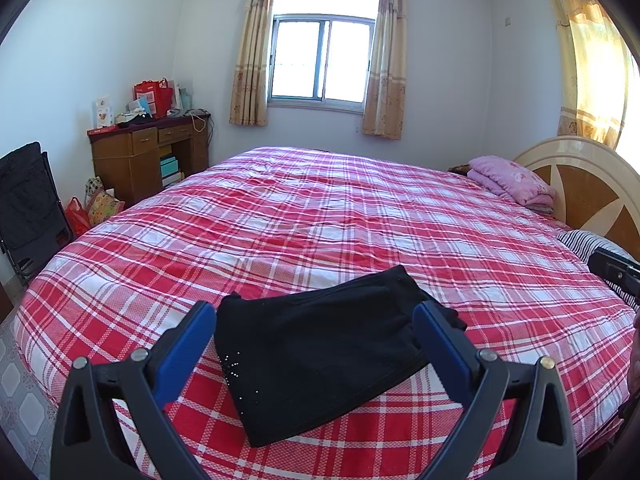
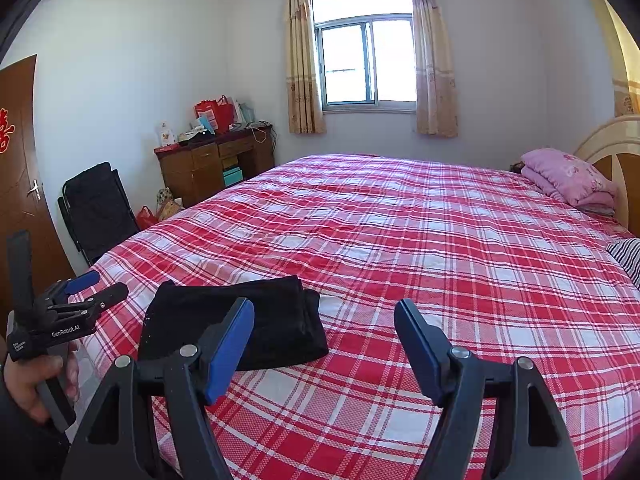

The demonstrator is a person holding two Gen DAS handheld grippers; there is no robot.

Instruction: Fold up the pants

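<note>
With the black pants lying as a compact folded bundle near the front edge of the plaid bed, both the left gripper and right gripper hover open and empty, so folding looks finished and only a final tidy may remain.

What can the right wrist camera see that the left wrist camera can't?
Only the right wrist view shows the brown door and the hand holding the left hand-held gripper. Only the left wrist view shows the sunlit curtain by the headboard. Both show the folded black pants, red plaid bed, window and pink quilt.
</note>
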